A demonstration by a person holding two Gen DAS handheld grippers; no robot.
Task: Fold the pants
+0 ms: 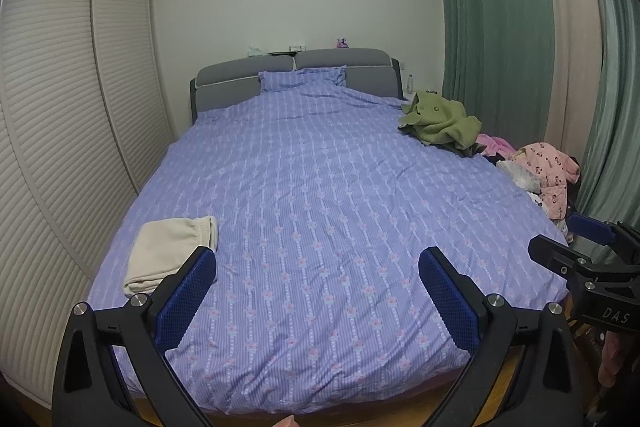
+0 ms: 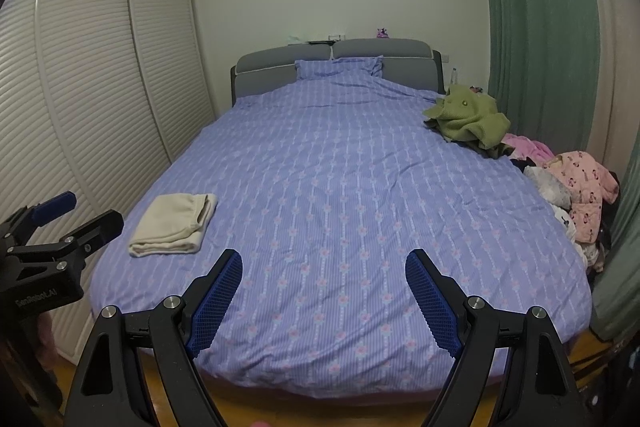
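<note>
A: Where are the pants from your left wrist view?

B: The cream pants [image 1: 170, 253] lie folded on the purple bedspread [image 1: 320, 207], lower left of the frame, partly behind your left gripper's [image 1: 318, 293] left finger.

A: And the tongs?

B: Your left gripper is spread wide, nothing between its pads. Your right gripper [image 2: 324, 293] is also spread, empty, over the bed's near edge.

A: From the right wrist view?

B: The pants [image 2: 174, 225] sit left of centre, up and left of the tongs, apart from them. A clothes pile [image 2: 576, 187] lies at the right edge.
</note>
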